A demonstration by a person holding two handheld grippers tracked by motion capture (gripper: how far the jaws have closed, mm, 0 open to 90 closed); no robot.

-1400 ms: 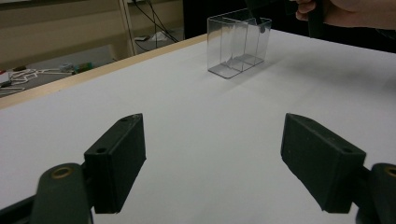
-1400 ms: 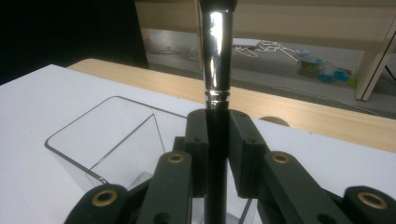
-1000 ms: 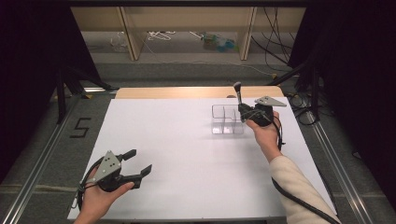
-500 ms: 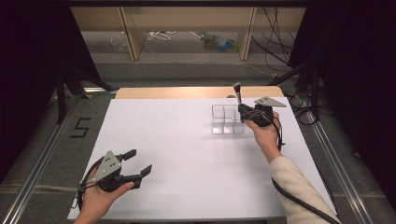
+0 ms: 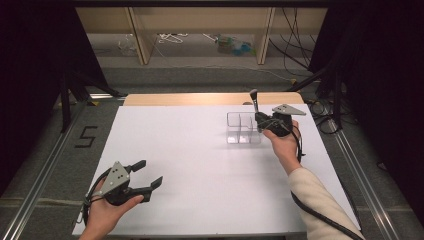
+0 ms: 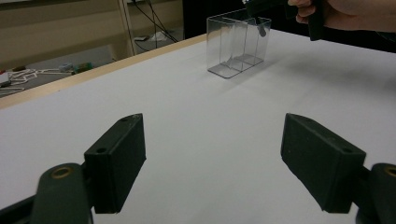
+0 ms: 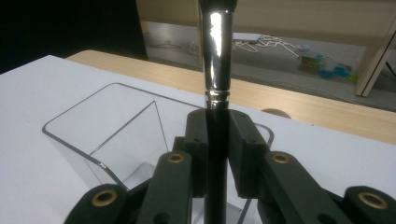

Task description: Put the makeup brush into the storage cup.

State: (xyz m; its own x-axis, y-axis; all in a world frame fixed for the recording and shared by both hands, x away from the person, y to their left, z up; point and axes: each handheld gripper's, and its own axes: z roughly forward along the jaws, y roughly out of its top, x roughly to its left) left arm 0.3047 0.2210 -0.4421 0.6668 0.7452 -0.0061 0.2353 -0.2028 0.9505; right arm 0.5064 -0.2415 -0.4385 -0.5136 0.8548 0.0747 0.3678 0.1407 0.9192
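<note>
A: Right gripper (image 5: 261,121) status?
B: Fingers clamp an upright black-handled, silver-ferruled brush (image 7: 216,70) over the clear divided plastic organiser (image 5: 239,131) near the white worktop's (image 5: 200,150) far right corner.
A: Left gripper (image 5: 147,174)?
B: Fingers wide, holding nothing, near-left corner.

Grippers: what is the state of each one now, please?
Left gripper: open, holding nothing.
Right gripper: shut on the brush, above the clear organizer.

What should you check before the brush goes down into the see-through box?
1. Right hand-held gripper shut on the black-handled makeup brush with silver ferrule: ok.
2. Brush upright: ok.
3. Brush above the clear plastic divided box: ok.
4. Compartment under the brush free of other things: cannot tell.
5. Left hand-held gripper open and away from the box: ok.
6. Box standing flat on the white table: ok.
</note>
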